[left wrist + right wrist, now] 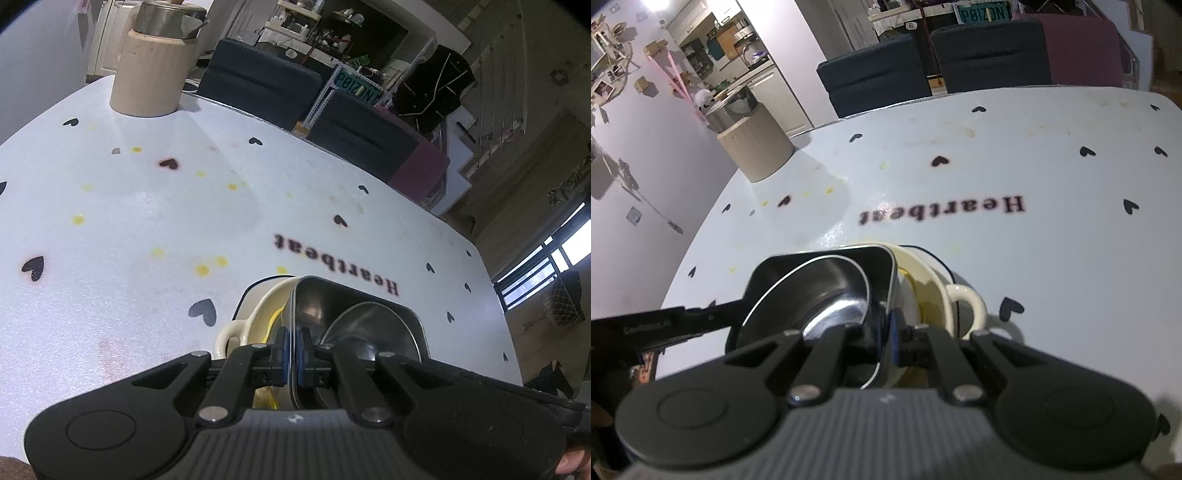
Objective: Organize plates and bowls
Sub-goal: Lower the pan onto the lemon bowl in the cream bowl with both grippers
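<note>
The left gripper [294, 345] is clamped on the rim of a square steel tray [354, 306]; a round steel bowl [373, 328] sits inside it. The tray is nested in a cream handled dish [258, 314] on the heart-print table [129, 229]. The right gripper [886, 332] pinches the tray's opposite rim.

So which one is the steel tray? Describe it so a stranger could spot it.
On the white table, just below the word Heartbeat, sits a small nested stack. The steel tray is the dark rectangular one with rounded corners, holding a round metal bowl and sitting in the cream handled dish.
</note>
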`<state>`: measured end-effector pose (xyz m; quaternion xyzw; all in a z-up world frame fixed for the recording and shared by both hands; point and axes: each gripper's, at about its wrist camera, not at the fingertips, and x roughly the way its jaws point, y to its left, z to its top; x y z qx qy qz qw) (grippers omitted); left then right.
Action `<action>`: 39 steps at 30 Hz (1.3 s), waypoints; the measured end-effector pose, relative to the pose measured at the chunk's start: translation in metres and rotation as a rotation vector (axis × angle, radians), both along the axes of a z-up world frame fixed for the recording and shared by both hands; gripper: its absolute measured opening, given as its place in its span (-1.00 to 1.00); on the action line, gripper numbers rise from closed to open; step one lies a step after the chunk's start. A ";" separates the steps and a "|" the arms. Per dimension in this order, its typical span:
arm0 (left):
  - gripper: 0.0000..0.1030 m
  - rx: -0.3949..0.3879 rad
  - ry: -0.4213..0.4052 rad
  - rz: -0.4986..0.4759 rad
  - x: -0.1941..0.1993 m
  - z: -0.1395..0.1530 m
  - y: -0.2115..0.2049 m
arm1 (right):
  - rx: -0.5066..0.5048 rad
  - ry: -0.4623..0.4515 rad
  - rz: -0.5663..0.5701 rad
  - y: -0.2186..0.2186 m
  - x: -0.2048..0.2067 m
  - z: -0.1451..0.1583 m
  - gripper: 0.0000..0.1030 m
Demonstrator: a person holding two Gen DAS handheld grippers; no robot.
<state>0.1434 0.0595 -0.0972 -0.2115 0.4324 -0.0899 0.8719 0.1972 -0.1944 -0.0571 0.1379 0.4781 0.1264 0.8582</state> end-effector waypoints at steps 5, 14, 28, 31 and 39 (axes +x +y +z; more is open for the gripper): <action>-0.91 0.008 0.008 -0.006 0.002 -0.003 -0.003 | -0.012 0.002 -0.002 0.003 0.004 -0.002 -0.87; -0.91 0.027 0.016 -0.014 0.005 -0.007 -0.007 | -0.039 0.005 -0.005 0.010 0.004 -0.005 -0.87; -0.91 0.030 0.013 -0.010 0.008 -0.009 -0.007 | -0.054 0.011 -0.002 0.015 0.004 -0.007 -0.86; -0.91 0.025 0.015 -0.010 0.009 -0.008 -0.007 | -0.057 0.017 -0.002 0.014 0.006 -0.009 -0.86; -0.86 -0.007 0.019 0.006 0.008 -0.007 -0.001 | -0.011 0.042 -0.024 0.007 0.010 -0.008 -0.80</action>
